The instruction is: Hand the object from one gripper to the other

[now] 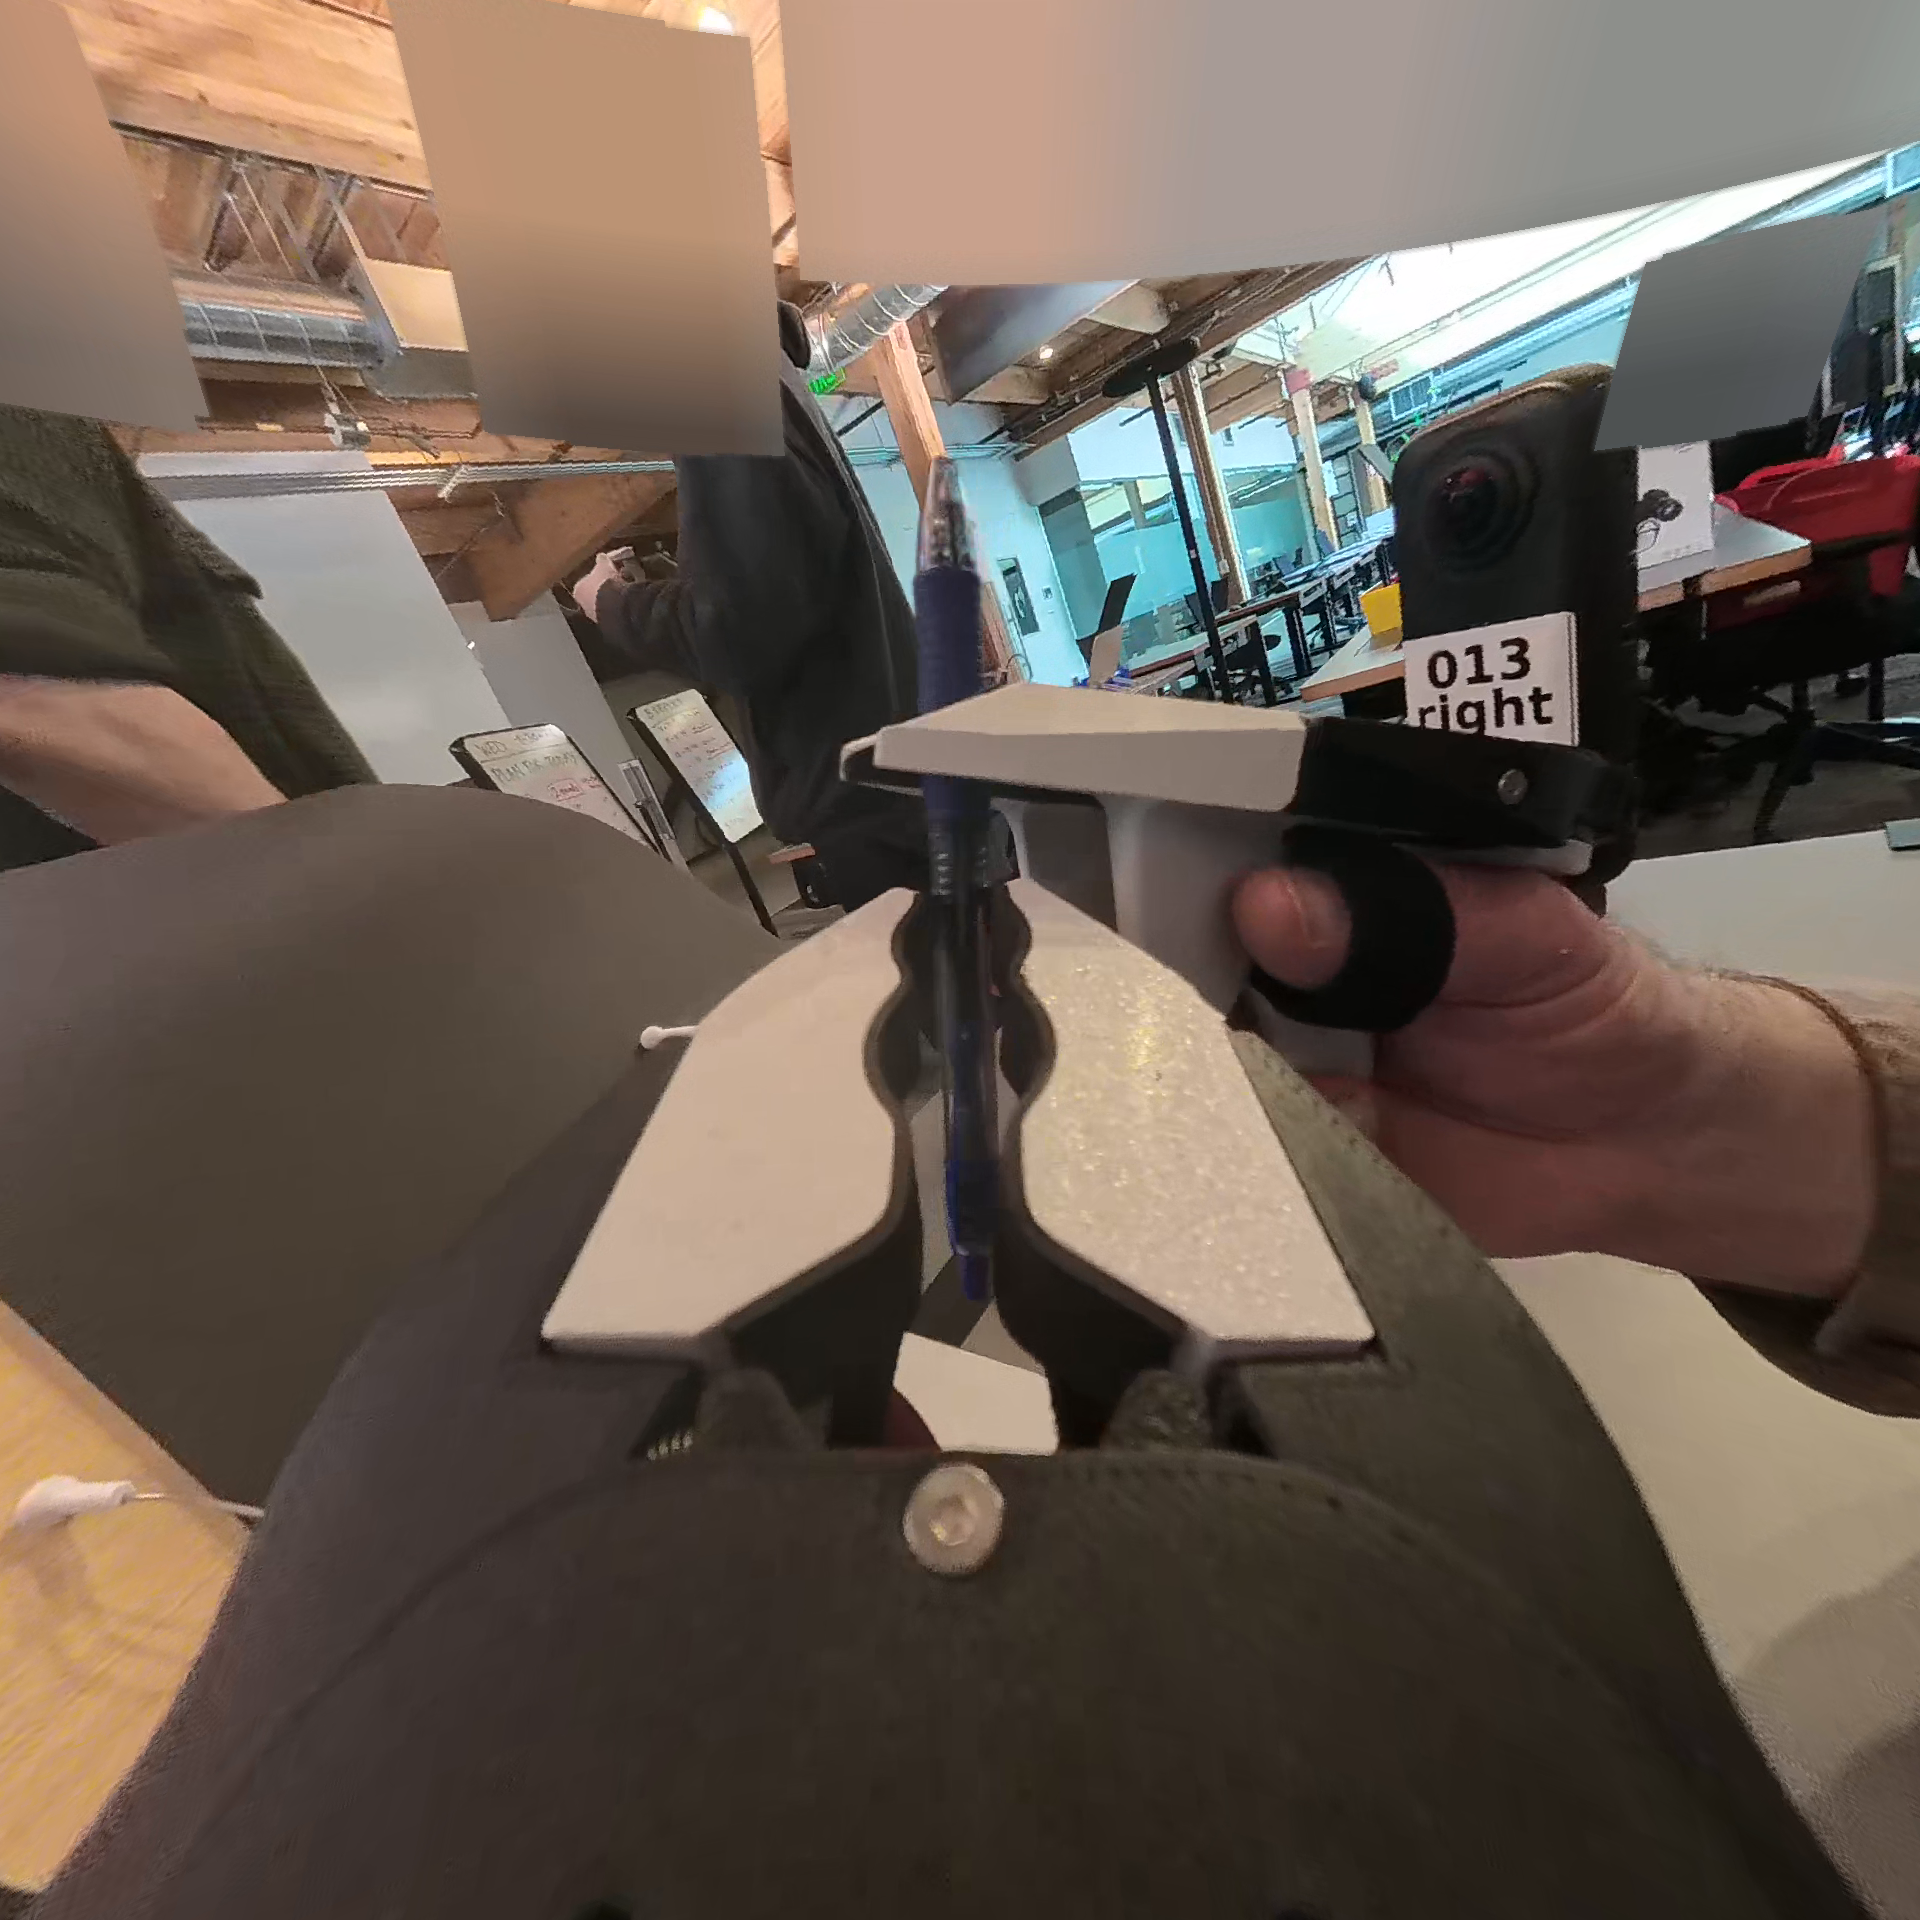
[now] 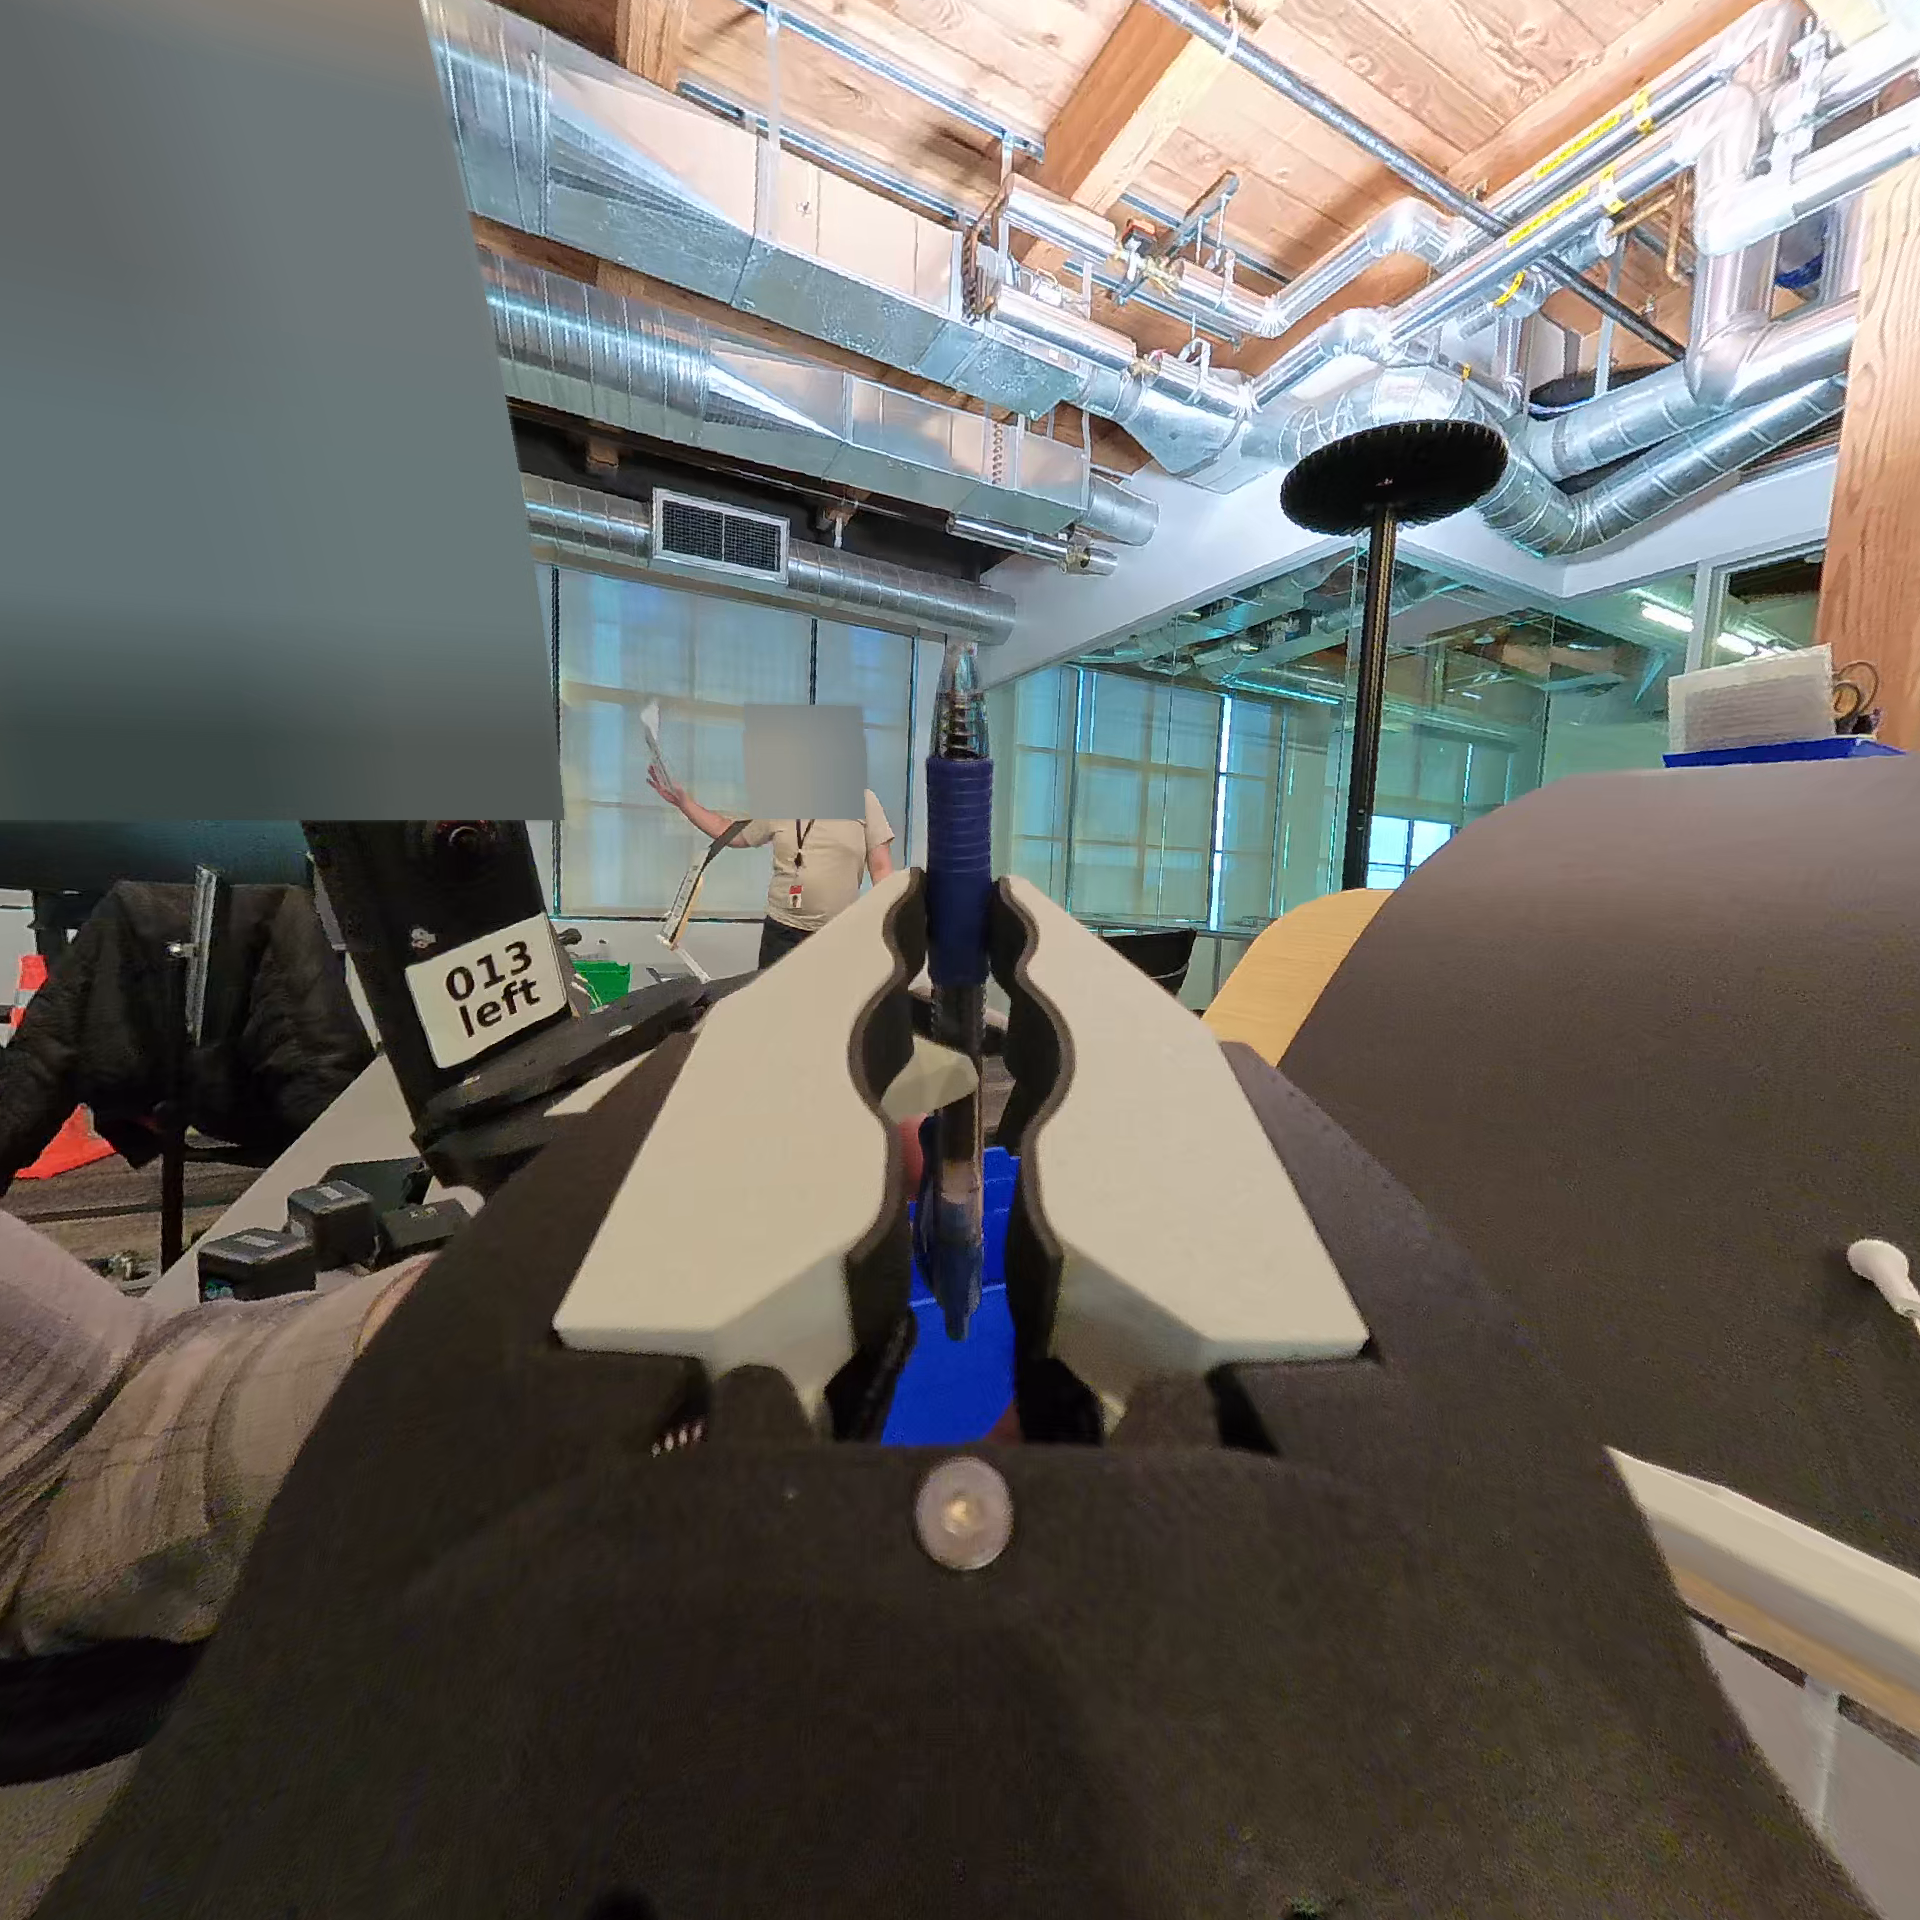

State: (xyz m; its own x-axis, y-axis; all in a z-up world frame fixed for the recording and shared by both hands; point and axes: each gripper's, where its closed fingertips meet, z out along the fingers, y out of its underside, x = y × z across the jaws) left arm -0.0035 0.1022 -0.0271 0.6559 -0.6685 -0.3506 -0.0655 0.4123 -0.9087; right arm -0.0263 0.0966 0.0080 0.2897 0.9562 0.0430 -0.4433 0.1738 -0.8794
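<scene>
Standing upright, the blue pen (image 1: 951,665) is pinched by both tools at once; left tool (image 1: 958,935) clamps the lower barrel, right tool (image 2: 958,914) squeezes the blue grip, held by a hand (image 1: 1538,1081) above the desk (image 1: 1766,914).

- Right gripper (image 2: 958,940): white fingers with dark wavy pads (image 2: 1023,997) closed on the ribbed blue grip of a pen (image 2: 957,883).
- Pen: upright, clear tip pointing up, lower end hanging between the fingers.
- Left gripper (image 2: 930,1081): a white fingertip shows just behind the pen; its dark body bears a white label (image 2: 488,987).
- Blue bin (image 2: 961,1382): visible below, through the gap.
</scene>
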